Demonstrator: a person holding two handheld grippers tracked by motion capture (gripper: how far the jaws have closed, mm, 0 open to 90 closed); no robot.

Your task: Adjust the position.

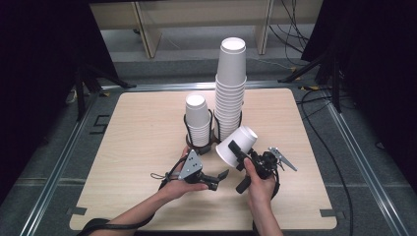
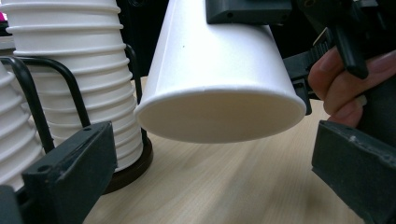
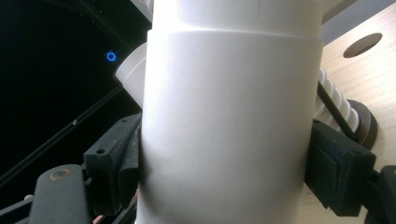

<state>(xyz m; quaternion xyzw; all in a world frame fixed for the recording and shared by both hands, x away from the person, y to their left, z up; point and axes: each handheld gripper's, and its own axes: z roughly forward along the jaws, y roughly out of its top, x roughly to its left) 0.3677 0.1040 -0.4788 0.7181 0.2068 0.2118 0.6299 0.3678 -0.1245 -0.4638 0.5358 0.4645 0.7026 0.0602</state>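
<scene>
1. Our right gripper (image 1: pixel 239 153) has its jaws clamped on the side wall of a white paper cup (image 1: pixel 237 144); in the right gripper view the pads (image 3: pixel 337 170) press the cup (image 3: pixel 229 126) from both sides. It hangs tilted above the table, its open mouth toward us and to the left, just in front of the holder.
2. Our left gripper (image 1: pixel 222 177) has its jaws apart and empty, pointing at the cup's mouth (image 2: pixel 219 116) from below.
3. We judge the cup very light and thin-walled. It should dent under a hard squeeze, so a gentle hold suits it.
4. The rolled rim is the stiffest part. Taking hold near it, or across the wall just under it, seems safest; the smooth wall may slip.
5. Beyond stand a short stack (image 1: pixel 197 120) and a tall stack (image 1: pixel 230 88) in a black wire holder (image 1: pixel 201 143) on the wooden table (image 1: pixel 142 147).
</scene>
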